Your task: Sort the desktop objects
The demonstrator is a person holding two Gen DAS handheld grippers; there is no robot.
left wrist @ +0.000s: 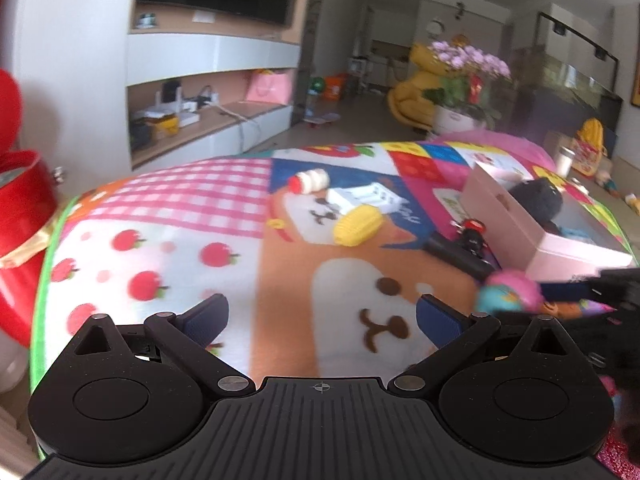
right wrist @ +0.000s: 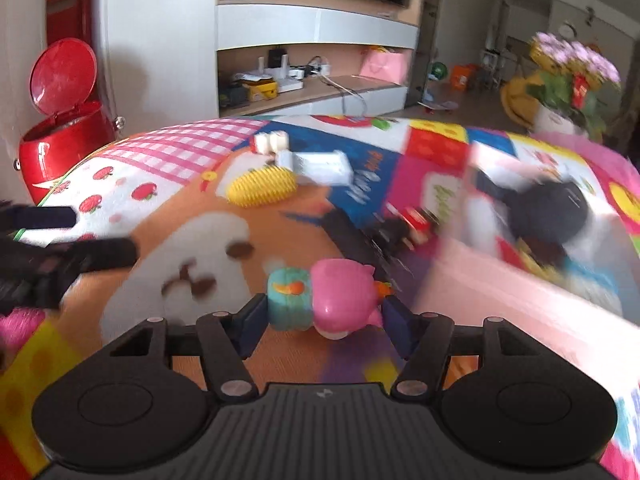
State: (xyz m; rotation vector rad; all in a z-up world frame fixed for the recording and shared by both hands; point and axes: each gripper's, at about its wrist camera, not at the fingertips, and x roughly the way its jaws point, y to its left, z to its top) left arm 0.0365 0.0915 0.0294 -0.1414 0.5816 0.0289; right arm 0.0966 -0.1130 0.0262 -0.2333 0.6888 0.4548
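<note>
My right gripper is shut on a pink and teal toy, held above the colourful cloth; the toy also shows in the left wrist view. My left gripper is open and empty over the bear print. A yellow ridged toy, a white block and a small red-and-white bottle lie mid-table. A pink box at the right holds a black fuzzy object. A black and red toy lies beside the box.
A red bin with its lid up stands left of the table. A flower pot stands beyond the far edge. Shelves and a TV line the back wall. The table is covered by a patchwork cloth.
</note>
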